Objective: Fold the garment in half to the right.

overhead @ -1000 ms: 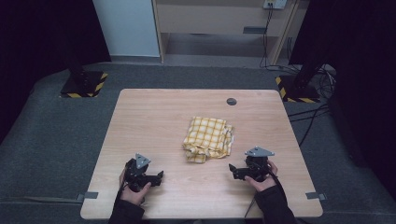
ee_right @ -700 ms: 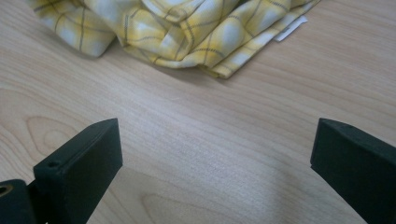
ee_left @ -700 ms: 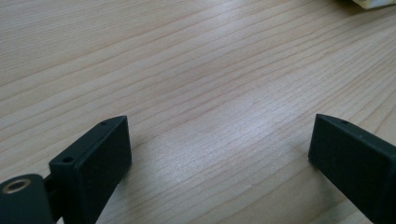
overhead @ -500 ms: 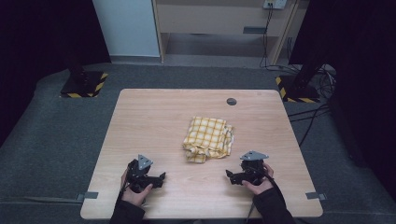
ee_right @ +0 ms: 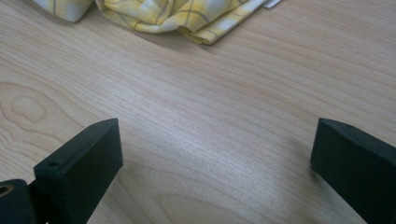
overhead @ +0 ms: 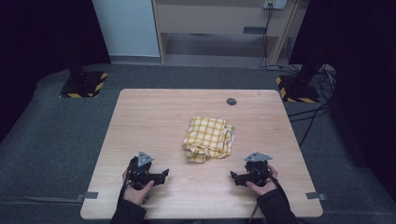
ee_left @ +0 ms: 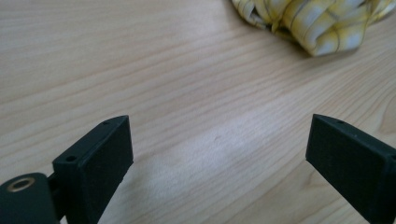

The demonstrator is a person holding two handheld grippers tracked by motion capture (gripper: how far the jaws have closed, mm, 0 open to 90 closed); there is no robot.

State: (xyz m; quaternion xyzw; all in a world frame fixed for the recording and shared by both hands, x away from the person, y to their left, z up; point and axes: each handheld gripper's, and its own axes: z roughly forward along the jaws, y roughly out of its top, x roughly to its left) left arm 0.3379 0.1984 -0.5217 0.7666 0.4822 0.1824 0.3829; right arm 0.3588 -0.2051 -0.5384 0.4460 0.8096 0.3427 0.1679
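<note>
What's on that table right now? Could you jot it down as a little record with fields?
Surface: wooden table
Main item: yellow checked cloth, crumpled near the table's middle
Left hand-held gripper: jaws open, near the front edge, apart from the cloth
Right hand-held gripper: jaws open, near the front edge, apart from the cloth
Other: small dark round spot near the far edge

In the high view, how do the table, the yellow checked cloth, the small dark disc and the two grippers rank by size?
1. Table
2. Yellow checked cloth
3. Left gripper and right gripper: they look about alike, so no ranking between them
4. Small dark disc
</note>
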